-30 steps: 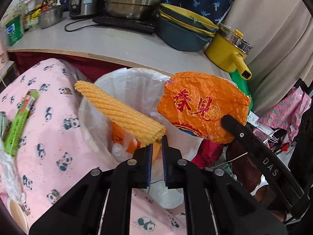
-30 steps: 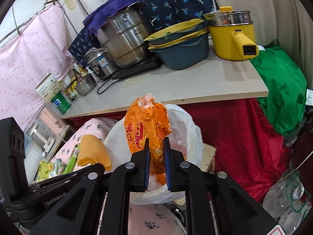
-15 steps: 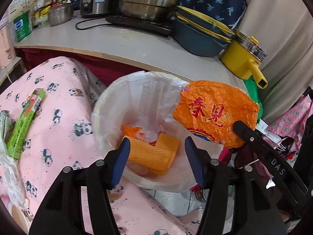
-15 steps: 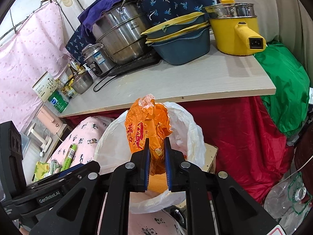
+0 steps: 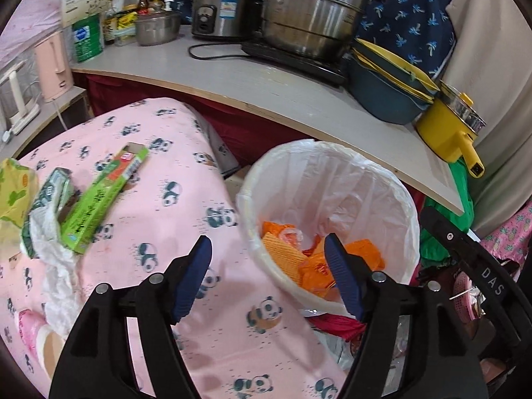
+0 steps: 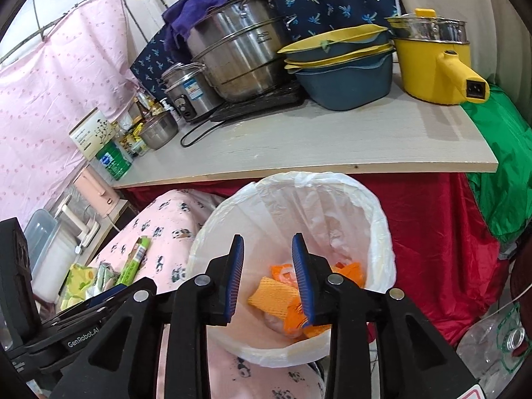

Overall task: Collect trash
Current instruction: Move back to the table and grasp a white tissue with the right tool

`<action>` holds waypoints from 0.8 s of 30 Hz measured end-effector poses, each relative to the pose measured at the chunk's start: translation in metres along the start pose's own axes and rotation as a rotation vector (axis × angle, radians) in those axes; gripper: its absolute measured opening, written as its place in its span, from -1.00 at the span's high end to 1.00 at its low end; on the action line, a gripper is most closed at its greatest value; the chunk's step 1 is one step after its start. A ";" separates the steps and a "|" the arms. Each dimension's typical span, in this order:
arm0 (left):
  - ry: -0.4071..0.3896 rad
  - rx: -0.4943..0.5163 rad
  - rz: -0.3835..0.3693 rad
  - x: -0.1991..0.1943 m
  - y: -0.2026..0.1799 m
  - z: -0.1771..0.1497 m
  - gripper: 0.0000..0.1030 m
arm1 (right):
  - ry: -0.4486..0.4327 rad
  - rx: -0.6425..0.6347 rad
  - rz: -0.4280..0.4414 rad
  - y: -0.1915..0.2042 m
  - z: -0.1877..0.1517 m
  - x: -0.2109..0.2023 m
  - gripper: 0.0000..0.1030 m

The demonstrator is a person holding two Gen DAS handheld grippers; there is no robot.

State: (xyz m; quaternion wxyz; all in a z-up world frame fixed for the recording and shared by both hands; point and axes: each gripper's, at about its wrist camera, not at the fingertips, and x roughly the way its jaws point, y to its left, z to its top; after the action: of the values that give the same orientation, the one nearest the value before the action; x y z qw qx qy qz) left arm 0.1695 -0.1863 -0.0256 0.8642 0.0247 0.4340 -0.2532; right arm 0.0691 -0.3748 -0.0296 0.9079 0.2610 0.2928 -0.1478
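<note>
The white-lined trash bin point(image 5: 332, 153) point(image 6: 299, 176) stands beside a pink panda cloth point(image 5: 173, 173). Inside it lie an orange ribbed foam sleeve point(image 5: 282, 256) point(image 6: 269, 296) and a crumpled orange plastic bag point(image 5: 365, 249) point(image 6: 292, 319). My left gripper point(image 5: 266, 242) hovers over the bin's left rim and the cloth edge, its jaws opening with nothing between them. Over the bin mouth, my right gripper point(image 6: 267, 237) is also opening and holds nothing. On the cloth remain a green carton point(image 5: 99, 196) point(image 6: 134, 262), a crumpled green wrapper point(image 5: 46, 199) and white plastic point(image 5: 56, 266).
Behind the bin a counter point(image 5: 266, 93) carries steel pots point(image 5: 309, 16), stacked blue basins point(image 5: 385, 93) and a yellow electric pot point(image 5: 445, 133). Red cloth point(image 6: 432, 232) hangs below it. A green bag point(image 6: 498, 183) and a clear bottle point(image 6: 492, 342) lie to the right.
The left gripper opened, dropping the foam sleeve into the bin, and swung left toward the cloth. The right gripper opened and the orange bag fell into the bin.
</note>
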 end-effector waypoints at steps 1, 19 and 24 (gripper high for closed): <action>-0.007 -0.006 0.009 -0.004 0.004 -0.001 -0.30 | 0.002 -0.007 0.006 0.004 -0.001 -0.001 0.41; -0.049 -0.223 0.212 -0.082 0.132 -0.055 -0.55 | 0.102 -0.211 0.172 0.133 -0.054 -0.007 0.18; -0.034 -0.274 0.270 -0.099 0.170 -0.079 -0.58 | 0.151 -0.266 0.217 0.170 -0.079 -0.002 0.16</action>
State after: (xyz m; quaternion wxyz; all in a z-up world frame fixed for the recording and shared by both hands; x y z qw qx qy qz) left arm 0.1403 0.0236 -0.0294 0.8928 -0.0393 0.4425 -0.0740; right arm 0.1033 -0.1909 -0.0167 0.9206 0.1789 0.3469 0.0112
